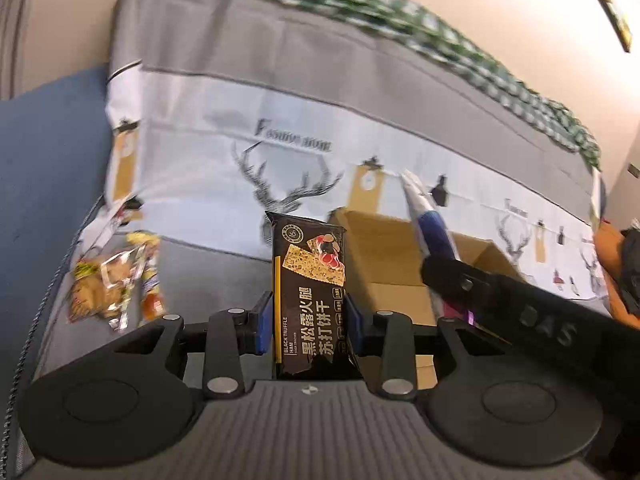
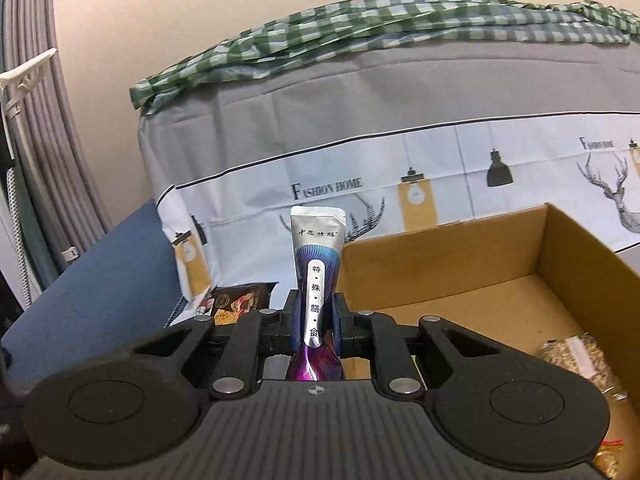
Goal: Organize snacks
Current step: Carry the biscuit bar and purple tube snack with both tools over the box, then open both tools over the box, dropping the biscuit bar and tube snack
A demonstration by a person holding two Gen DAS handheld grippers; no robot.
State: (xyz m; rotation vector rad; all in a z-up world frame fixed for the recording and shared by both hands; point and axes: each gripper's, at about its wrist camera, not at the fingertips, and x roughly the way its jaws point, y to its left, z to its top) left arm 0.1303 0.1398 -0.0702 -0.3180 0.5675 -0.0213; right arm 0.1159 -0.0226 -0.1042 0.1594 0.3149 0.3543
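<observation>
My left gripper (image 1: 306, 320) is shut on a black cracker packet (image 1: 308, 280), which stands upright between the blue pads. Behind it and to the right lies an open cardboard box (image 1: 384, 248). In the left wrist view the right gripper's black body (image 1: 520, 304) reaches in from the right, with a silver and blue sachet (image 1: 428, 220) sticking out over the box. My right gripper (image 2: 316, 320) is shut on that silver and purple sachet (image 2: 318, 264), held upright at the left corner of the cardboard box (image 2: 440, 264). The black cracker packet (image 2: 240, 300) shows low at the left.
A few loose snack packets (image 1: 116, 280) lie on the grey surface at the left. Snack bags (image 2: 580, 360) lie inside the box at the right. A sofa back with a deer-print cover (image 2: 400, 168) and a green checked cloth (image 2: 360, 32) rises behind. A blue cushion (image 2: 100, 280) is at the left.
</observation>
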